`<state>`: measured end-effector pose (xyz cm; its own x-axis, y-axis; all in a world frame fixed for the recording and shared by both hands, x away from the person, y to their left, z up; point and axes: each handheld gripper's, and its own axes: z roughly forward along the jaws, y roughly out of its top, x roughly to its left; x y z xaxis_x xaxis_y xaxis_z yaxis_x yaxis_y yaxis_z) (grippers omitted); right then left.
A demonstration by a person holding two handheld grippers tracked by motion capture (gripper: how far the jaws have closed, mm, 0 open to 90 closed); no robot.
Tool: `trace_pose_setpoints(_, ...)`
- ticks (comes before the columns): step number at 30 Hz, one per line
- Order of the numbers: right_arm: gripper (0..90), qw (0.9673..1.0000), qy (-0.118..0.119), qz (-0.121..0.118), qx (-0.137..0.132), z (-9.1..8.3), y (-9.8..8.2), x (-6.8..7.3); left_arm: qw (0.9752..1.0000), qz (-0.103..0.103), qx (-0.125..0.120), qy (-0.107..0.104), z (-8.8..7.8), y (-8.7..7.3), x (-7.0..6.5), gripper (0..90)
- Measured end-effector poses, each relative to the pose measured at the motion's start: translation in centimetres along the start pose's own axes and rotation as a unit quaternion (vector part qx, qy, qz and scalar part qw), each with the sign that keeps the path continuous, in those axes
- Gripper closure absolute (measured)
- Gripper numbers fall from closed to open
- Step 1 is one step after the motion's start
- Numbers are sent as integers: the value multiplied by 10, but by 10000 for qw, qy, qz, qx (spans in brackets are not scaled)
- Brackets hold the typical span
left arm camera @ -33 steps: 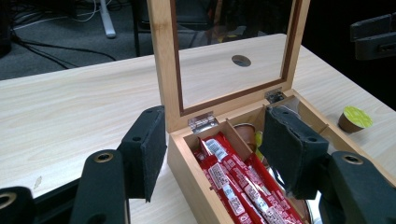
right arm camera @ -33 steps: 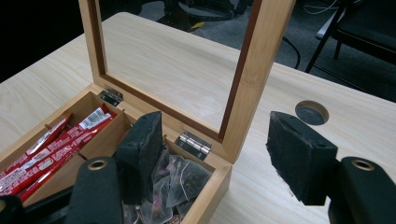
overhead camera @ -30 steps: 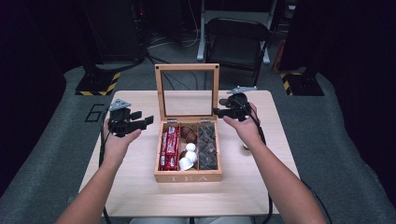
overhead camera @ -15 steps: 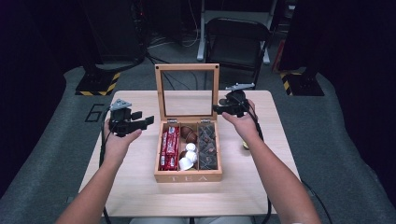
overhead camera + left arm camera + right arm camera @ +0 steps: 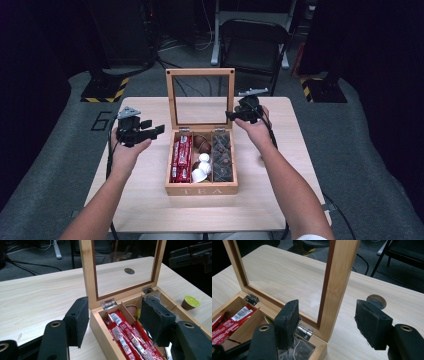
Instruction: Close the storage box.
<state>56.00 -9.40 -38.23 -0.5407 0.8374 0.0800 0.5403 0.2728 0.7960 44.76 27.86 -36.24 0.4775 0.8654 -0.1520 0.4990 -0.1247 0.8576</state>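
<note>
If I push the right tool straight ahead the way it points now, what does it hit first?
Most likely the lid of the tea box: its right upright post stands between the open jaws of the right tool. Depth is hard to judge.

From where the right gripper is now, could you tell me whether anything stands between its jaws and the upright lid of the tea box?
Nothing visible does. The right gripper has its jaws open on either side of the lid's near frame post, with only bare table behind it. The hinge sits lower, by one jaw.
</note>
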Motion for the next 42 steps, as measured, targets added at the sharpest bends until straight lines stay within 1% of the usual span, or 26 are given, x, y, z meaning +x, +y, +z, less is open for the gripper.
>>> trace_pose_setpoints(5, 356, 10000, -7, 58, -18, 5, -1, -5, 10000, -4, -1, -6, 0, 0, 0, 401)
trace_pose_setpoints(6, 356, 9999, -23, 108, 17, 5, -1, -5, 10000, 9, 7, -12, 1, 0, 0, 401)
trace_pose_setpoints(8, 356, 10000, -29, 58, -3, 8, -1, -7, 10000, -1, -1, -14, 1, 0, 0, 401)
trace_pose_setpoints(13, 356, 10000, -67, 42, 39, 13, -2, -9, 10000, -8, 5, -14, 2, 0, 0, 401)
trace_pose_setpoints(14, 356, 9999, -85, 53, 59, 14, -2, -8, 10000, -1, 8, -9, 2, 0, 1, 401)
trace_pose_setpoints(17, 356, 10000, -41, -25, 63, 18, 0, -8, 10000, -10, 34, 1, 2, -1, 1, 401)
trace_pose_setpoints(19, 356, 10000, -36, -5, 69, 19, 1, -7, 10000, -12, 38, 6, 3, -1, 2, 401)
trace_pose_setpoints(20, 356, 10000, -27, -50, 50, 20, 1, -6, 10000, -7, 38, 12, 3, -1, 2, 401)
trace_pose_setpoints(21, 356, 10000, -13, -19, 79, 21, 2, -5, 10000, 0, 49, 12, 3, -1, 2, 401)
trace_pose_setpoints(22, 355, 10000, -3, -77, 52, 22, 3, -5, 10000, -1, 49, 12, 3, -1, 2, 401)
trace_pose_setpoints(23, 356, 10000, -5, -32, 78, 23, 3, -3, 10000, 4, 51, 14, 3, -1, 2, 401)
trace_pose_setpoints(24, 356, 9999, 12, -107, 61, 24, 4, -4, 10000, 0, 41, 14, 3, -1, 2, 401)
trace_pose_setpoints(26, 356, 9999, 21, -70, 81, 27, 4, -1, 10000, -28, 32, 25, 3, -1, 2, 401)
trace_pose_setpoints(27, 356, 9999, 18, -148, 66, 28, 4, -2, 10000, -29, 30, 29, 3, -1, 2, 401)
trace_pose_setpoints(28, 355, 9999, 24, -92, 96, 28, 5, 0, 10000, -33, 33, 33, 2, -1, 3, 401)
trace_pose_setpoints(30, 355, 9999, 50, -103, 73, 30, 6, 1, 10000, -15, 36, 26, 2, -1, 3, 401)
trace_pose_setpoints(32, 350, 9998, 72, -180, 69, 31, 7, 3, 10000, -26, 37, 31, 2, -1, 3, 401)
trace_pose_setpoints(33, 350, 9999, 52, -139, 80, 32, 7, 4, 10000, -29, 37, 30, 2, -2, 3, 401)
trace_pose_setpoints(34, 350, 9998, 54, -185, 84, 32, 7, 4, 10000, -35, 41, 33, 2, -2, 4, 401)
trace_pose_setpoints(38, 342, 9999, 34, -109, 45, 34, 8, 5, 10000, -9, 57, 26, 1, -2, 4, 401)
trace_pose_setpoints(39, 343, 9999, 27, -137, 38, 34, 8, 5, 10000, -2, 63, 29, 1, -2, 4, 401)
trace_pose_setpoints(42, 346, 9999, 61, -113, 40, 34, 9, 4, 10000, -15, 56, 40, 1, -2, 5, 401)
